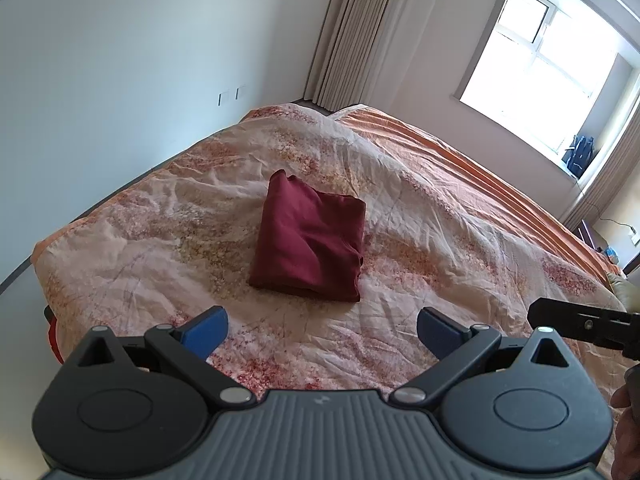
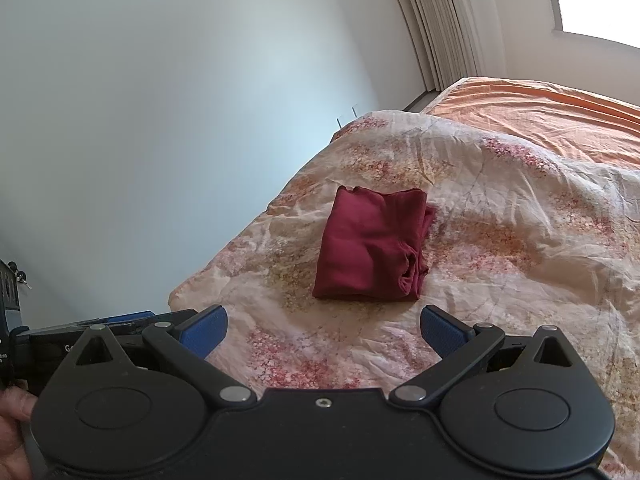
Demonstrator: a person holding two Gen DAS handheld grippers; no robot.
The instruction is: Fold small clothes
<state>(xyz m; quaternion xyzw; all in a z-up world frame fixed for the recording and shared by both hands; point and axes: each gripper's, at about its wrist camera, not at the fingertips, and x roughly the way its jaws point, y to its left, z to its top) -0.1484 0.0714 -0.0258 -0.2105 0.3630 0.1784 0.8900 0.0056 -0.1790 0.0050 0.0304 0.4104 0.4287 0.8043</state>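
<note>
1. Left wrist view: the left gripper (image 1: 322, 330) hangs above the bed (image 1: 460, 216), its two blue pads (image 1: 208, 330) spread wide apart with nothing between them.
2. The cloth (image 1: 310, 240), dark red, lies folded into a rough square on the quilt (image 1: 200, 216), ahead of the pads and apart from them. Its near edge is a thick fold; its far left corner sticks up a little.
3. The quilt is pale with a pink and orange flower print, and wrinkled. Beyond it an orange sheet (image 1: 420, 136) covers the far side of the bed.
4. At the right edge a black part of the right gripper (image 1: 576, 320) juts in, beside the left one.
5. Behind the bed are a white wall (image 1: 120, 80), curtains (image 1: 348, 32) and a bright window (image 1: 536, 48).
6. Right wrist view: the right gripper (image 2: 324, 330) is likewise spread wide, its pads (image 2: 442, 332) holding nothing, above the near edge of the quilt (image 2: 500, 220).
7. The cloth (image 2: 372, 244) lies just ahead of it, untouched, with bunched layers showing at its right side.
8. The left gripper (image 2: 120, 322) shows at the lower left, close beside the right one. The orange sheet (image 2: 540, 116) and curtains (image 2: 440, 20) lie farther back.
</note>
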